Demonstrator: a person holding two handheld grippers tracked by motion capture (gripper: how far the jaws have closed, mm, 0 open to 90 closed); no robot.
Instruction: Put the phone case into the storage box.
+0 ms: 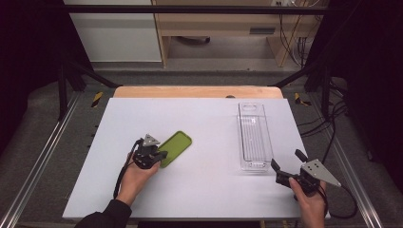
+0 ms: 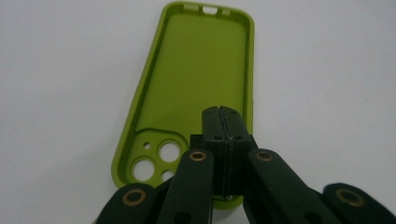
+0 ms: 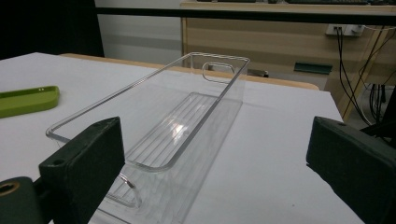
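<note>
A green phone case lies open side up on the white worktop, left of centre. The left tongs are pressed together at its camera-hole end, seemingly pinching the rim. The right tongs are spread wide near a clear plastic tray. Beyond the worktop stand pale wooden furniture, hanging cables and a grey floor

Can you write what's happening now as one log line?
left tool: shut on case | right tool: open, by bin
</note>
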